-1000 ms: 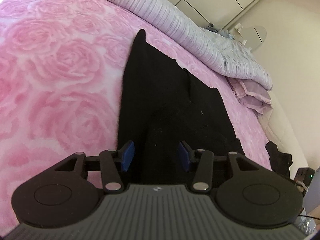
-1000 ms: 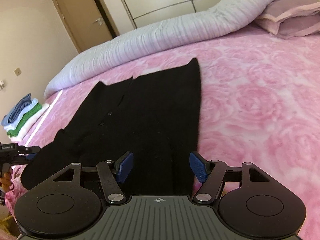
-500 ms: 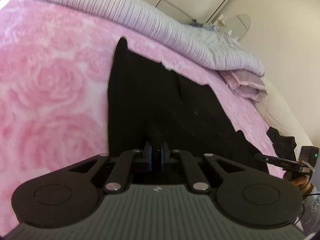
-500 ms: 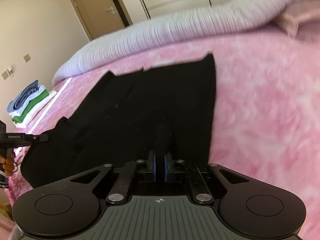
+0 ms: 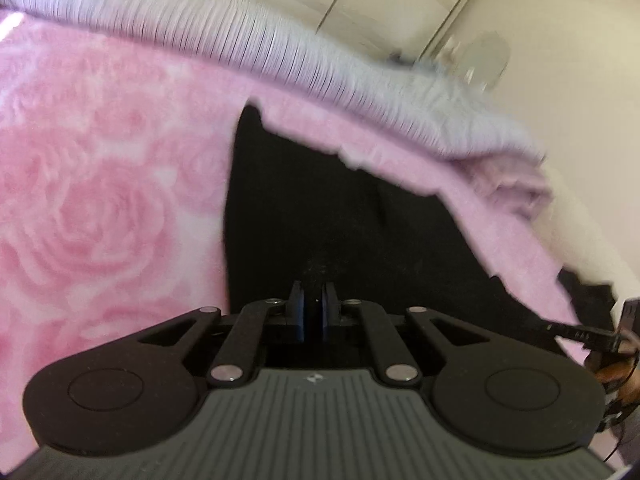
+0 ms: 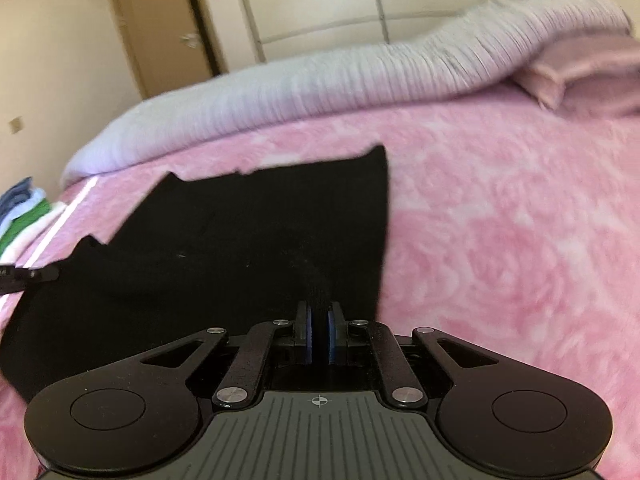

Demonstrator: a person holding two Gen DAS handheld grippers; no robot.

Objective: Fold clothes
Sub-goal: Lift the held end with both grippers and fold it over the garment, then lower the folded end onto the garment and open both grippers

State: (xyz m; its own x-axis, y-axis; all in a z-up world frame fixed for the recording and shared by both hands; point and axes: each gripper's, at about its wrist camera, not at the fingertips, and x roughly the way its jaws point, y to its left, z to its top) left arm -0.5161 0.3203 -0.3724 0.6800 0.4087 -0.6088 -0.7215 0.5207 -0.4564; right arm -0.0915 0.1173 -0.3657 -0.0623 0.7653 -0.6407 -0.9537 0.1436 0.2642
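Soft, even indoor light fills both views, bright on the pale walls. A thin streak of glare lies at the left edge of the pink bedspread (image 6: 500, 240). Motion blur smears the striped duvet (image 5: 280, 52) across the upper frame. The black garment (image 6: 240, 240) shows almost no detail. Fisheye curvature bends the edges, and the corners are dark.

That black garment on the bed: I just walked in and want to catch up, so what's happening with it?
A person is folding the black garment, which lies spread on the pink rose blanket. Each hand holds a gripper, and the left gripper and right gripper are both shut on a pinch of its near edge. No fold has been made yet.
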